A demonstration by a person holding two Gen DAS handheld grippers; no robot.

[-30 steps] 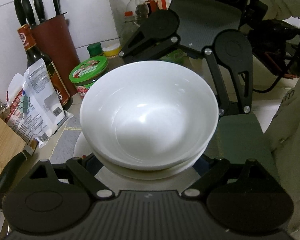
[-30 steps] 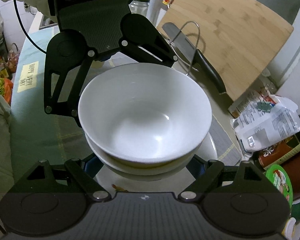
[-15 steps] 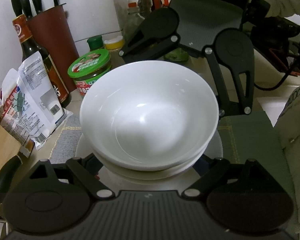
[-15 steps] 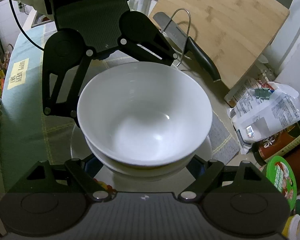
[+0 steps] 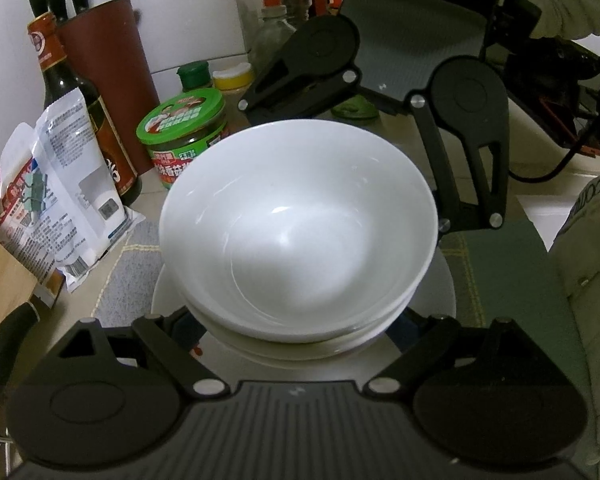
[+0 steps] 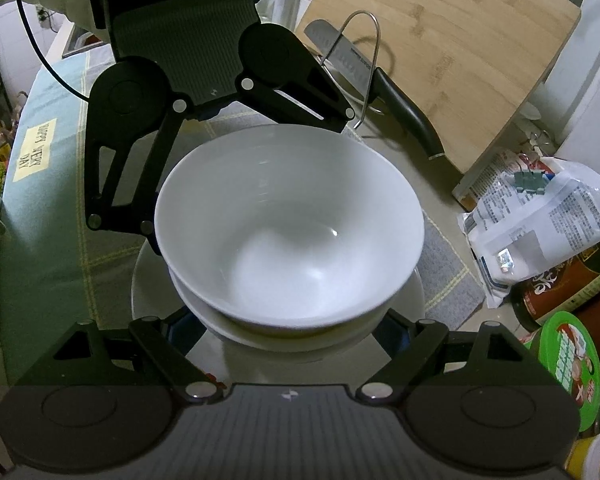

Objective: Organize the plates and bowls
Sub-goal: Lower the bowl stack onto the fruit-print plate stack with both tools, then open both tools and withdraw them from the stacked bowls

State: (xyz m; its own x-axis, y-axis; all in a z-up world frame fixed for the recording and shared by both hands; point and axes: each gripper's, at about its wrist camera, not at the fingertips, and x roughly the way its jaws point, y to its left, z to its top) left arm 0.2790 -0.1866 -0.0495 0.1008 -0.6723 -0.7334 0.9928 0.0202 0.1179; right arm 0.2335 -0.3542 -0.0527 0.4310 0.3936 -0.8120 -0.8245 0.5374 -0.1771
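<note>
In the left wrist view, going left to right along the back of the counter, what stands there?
Knife block → green-capped bottle → yellow-capped jar → clear bottle with a red band. The dark sauce bottle and the green-lidded jar stand further forward, so I leave them out.

Matte black linkage arms with silver screws and ribbed grey housings are seen on the left gripper (image 5: 300, 334) and the right gripper (image 6: 288, 326); a pale sleeve (image 5: 584, 264) is worn.
</note>
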